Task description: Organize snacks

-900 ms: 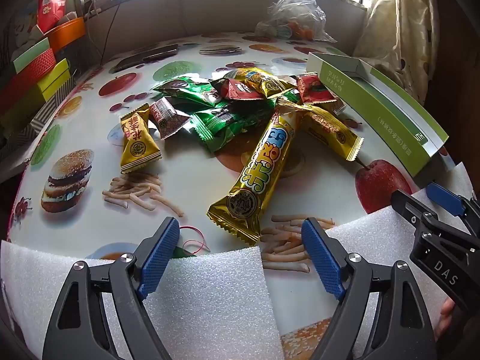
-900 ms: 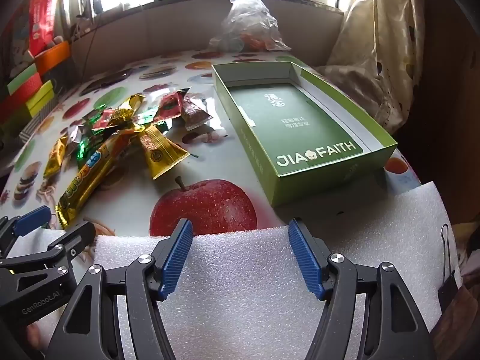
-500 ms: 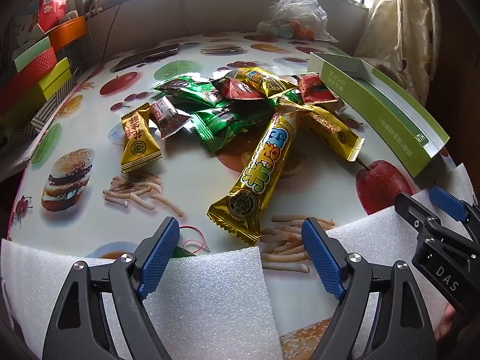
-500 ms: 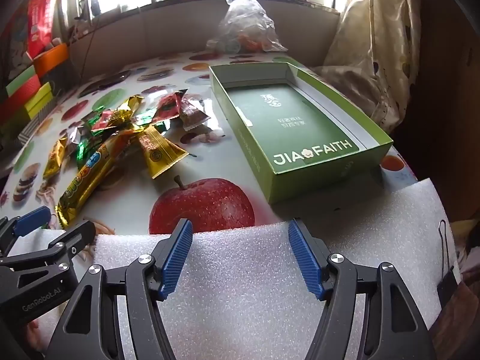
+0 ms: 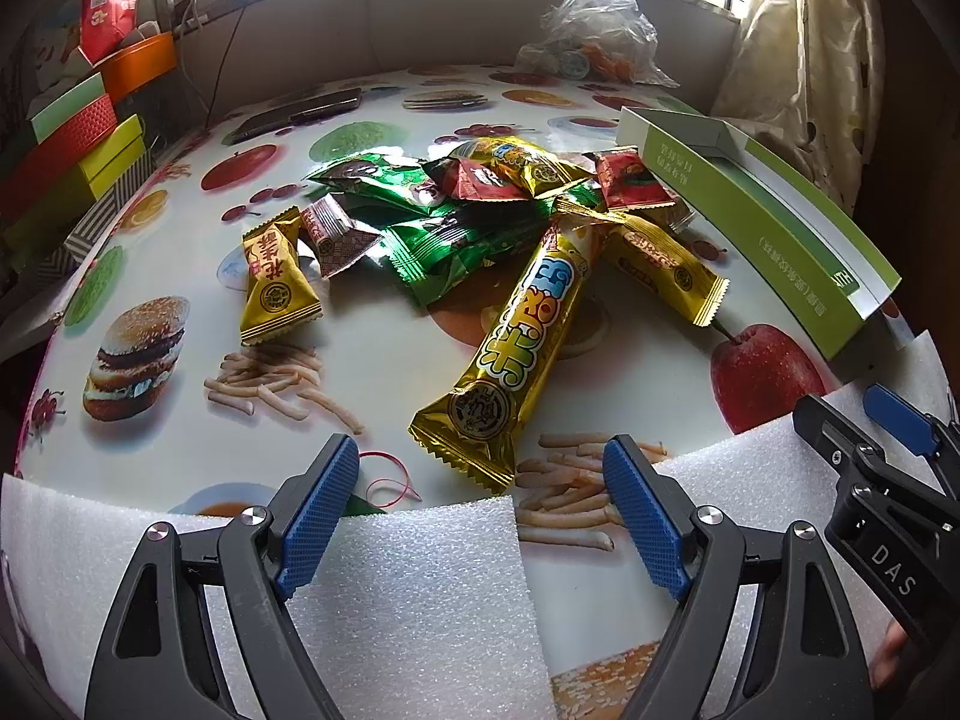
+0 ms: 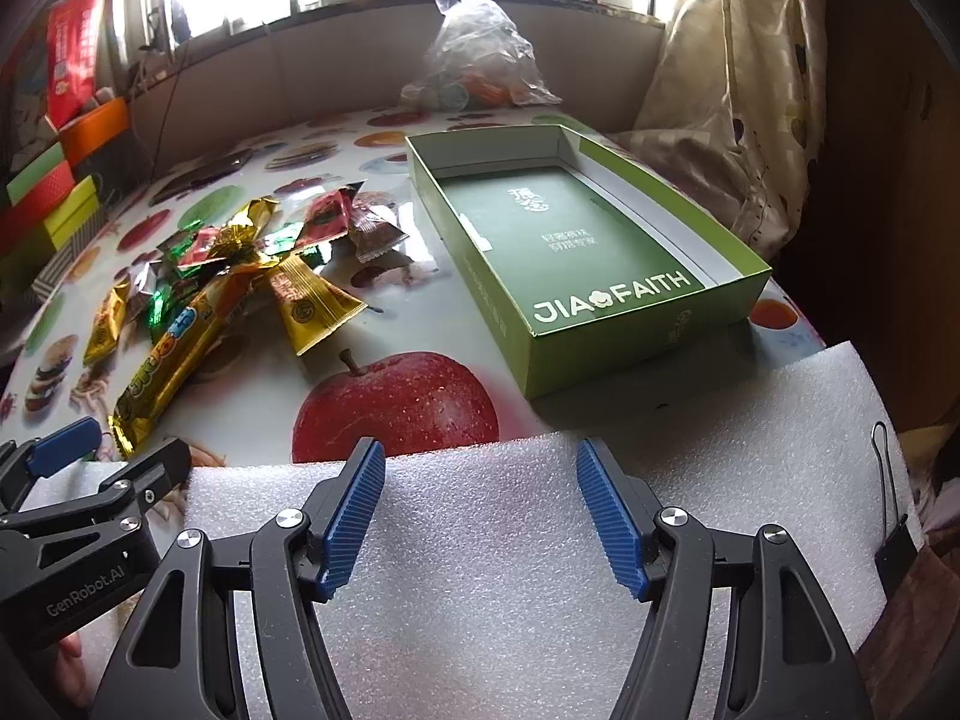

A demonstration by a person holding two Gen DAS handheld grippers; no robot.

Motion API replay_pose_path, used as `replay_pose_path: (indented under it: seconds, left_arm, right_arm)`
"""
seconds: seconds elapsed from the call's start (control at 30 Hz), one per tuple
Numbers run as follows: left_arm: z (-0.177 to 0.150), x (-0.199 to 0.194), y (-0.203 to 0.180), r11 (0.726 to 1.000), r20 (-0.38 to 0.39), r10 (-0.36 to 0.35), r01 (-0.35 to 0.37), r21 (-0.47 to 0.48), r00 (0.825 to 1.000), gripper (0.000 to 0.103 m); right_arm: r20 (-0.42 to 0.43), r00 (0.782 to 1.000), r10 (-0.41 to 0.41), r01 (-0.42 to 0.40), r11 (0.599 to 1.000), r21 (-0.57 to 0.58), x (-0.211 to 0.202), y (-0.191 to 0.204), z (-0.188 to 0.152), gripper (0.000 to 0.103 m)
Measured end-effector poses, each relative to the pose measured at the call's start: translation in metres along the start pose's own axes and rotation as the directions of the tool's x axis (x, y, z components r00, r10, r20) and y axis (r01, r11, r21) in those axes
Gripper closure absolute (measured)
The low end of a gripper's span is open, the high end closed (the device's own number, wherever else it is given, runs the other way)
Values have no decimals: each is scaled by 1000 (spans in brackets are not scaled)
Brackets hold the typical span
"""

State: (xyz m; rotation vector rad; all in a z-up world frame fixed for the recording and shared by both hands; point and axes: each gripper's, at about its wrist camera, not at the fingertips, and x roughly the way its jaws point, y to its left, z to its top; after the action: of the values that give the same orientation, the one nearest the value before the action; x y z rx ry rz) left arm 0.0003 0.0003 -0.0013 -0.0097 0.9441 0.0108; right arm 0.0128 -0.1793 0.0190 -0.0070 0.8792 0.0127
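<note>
A pile of wrapped snacks (image 5: 480,204) lies mid-table: green, red and gold packets. A long gold bar (image 5: 516,348) points at my left gripper (image 5: 480,480), which is open and empty just short of the bar's near end. A small gold packet (image 5: 273,282) lies to the left. An open green box (image 6: 576,252) reading JIA FAITH stands to the right, empty; its side shows in the left wrist view (image 5: 756,222). My right gripper (image 6: 480,480) is open and empty over white foam, near the box. The pile also shows in the right wrist view (image 6: 240,264).
White foam sheets (image 6: 540,570) cover the table's near edge. Coloured boxes (image 5: 66,156) are stacked at the far left. A clear plastic bag (image 5: 594,36) sits at the back. A dark phone (image 5: 294,114) lies at the back left. A curtain (image 6: 732,102) hangs on the right.
Both grippers have crept slightly forward and stayed open. Nothing on the table has moved.
</note>
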Motion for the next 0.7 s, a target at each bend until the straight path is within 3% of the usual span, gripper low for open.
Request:
replay_pose_path:
  seconds: [0.7]
  left_arm:
    - [0,0,-1,1000,0,0,0,-2,1000,19]
  right_arm:
    - [3,1000,-1,1,1000,-1,2,0,-1,36]
